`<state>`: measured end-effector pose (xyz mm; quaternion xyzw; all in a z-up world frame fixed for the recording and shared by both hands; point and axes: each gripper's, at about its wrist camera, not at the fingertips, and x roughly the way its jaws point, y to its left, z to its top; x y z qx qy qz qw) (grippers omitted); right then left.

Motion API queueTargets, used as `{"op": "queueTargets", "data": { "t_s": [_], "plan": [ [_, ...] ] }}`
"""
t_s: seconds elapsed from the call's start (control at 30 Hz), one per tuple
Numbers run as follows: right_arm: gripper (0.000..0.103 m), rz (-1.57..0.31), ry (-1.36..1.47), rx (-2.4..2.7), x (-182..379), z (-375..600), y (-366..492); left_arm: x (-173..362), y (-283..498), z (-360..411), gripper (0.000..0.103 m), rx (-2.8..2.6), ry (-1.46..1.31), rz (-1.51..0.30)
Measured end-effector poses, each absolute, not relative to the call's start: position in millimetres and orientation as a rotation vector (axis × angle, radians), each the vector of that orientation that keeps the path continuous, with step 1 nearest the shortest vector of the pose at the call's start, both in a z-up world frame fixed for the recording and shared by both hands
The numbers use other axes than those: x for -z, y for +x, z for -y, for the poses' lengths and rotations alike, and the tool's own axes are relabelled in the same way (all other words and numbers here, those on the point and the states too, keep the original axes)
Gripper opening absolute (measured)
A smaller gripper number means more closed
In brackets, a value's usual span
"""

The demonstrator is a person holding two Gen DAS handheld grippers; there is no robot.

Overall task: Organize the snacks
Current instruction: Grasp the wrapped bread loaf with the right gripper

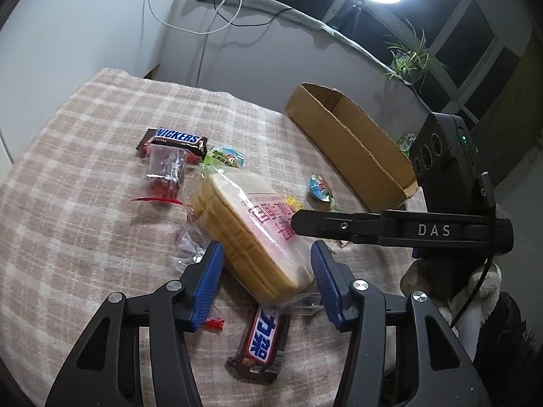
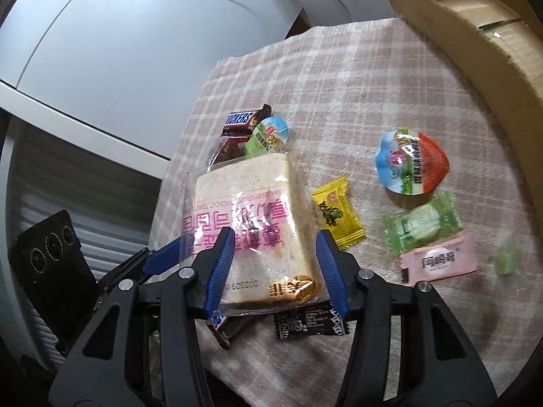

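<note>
Both the left gripper [image 1: 266,271] and right gripper [image 2: 275,254] have jaws released, straddling the bagged toast [image 2: 251,224] lying on the plaid-covered worktop [image 1: 85,169]. Picking it up seems the step; next, clench and carry to the cardboard box [image 1: 349,146] beyond.

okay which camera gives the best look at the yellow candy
Right wrist: the yellow candy lies in full view beside the bread. In the left wrist view only a yellow sliver shows past the bread and the right gripper's finger.
</note>
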<state>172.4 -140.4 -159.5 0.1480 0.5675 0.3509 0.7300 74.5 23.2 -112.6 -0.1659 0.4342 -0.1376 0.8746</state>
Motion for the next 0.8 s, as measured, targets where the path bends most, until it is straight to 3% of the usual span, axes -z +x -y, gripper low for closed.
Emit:
{"op": "queueTargets", "data": {
  "t_s": [0.27, 0.8],
  "plan": [
    [0.046, -1.250, 0.312, -0.782, 156, 133, 168, 119, 79, -22, 0.052, 0.282, -0.336, -0.917],
    [0.043, -1.169, 0.282, -0.768, 127, 151, 160, 100, 75, -7, 0.051, 0.296, -0.274, -0.869]
  ]
}}
